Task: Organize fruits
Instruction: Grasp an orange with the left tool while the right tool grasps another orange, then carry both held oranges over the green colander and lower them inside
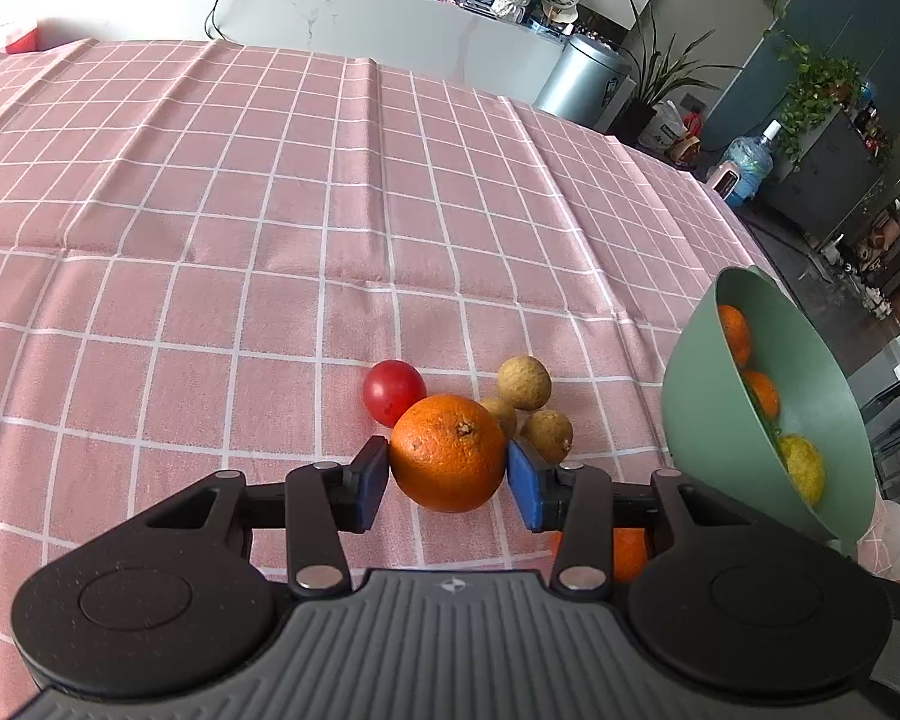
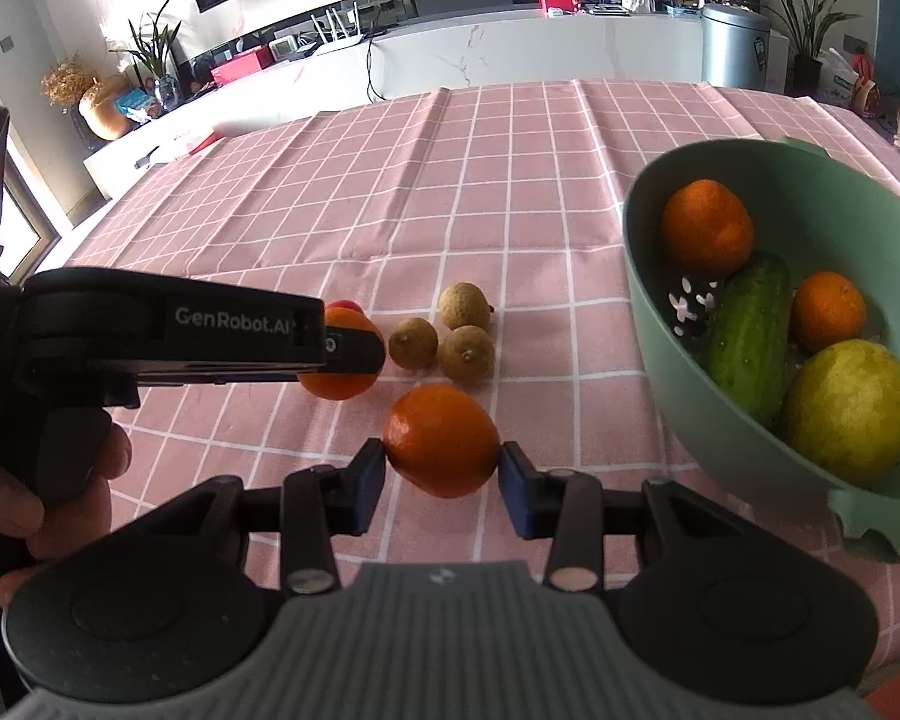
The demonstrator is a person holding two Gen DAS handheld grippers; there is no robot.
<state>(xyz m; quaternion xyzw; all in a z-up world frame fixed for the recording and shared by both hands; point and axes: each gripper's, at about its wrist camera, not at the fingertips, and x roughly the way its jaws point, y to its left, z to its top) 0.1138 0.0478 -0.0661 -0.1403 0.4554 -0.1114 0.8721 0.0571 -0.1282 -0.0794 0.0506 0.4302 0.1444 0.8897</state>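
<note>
left claw [image 1: 447, 474] has its blue pads pressed on either side of a big orange [image 1: 447, 461], jaws closed onto it just above the pink checked tabletop [image 1: 210, 240]. at its 11 o'clock a red tomato [image 1: 393, 392] touches the orange; at 1 o'clock three brown longans [image 1: 524, 382] wait in a cluster. on the right wrist view, the right claw [image 2: 441, 471] pinches a smaller mandarin [image 2: 441, 440], whether lifted or resting i cannot tell. at its 2 o'clock sits the green bowl [image 2: 642, 300], already holding two mandarins, a cucumber [image 2: 747, 330] and a yellow-green fruit [image 2: 849, 411]. so roughly halfway by my reckoning: four pieces in, two in grip, tomato and three longans left on the cloth.
</note>
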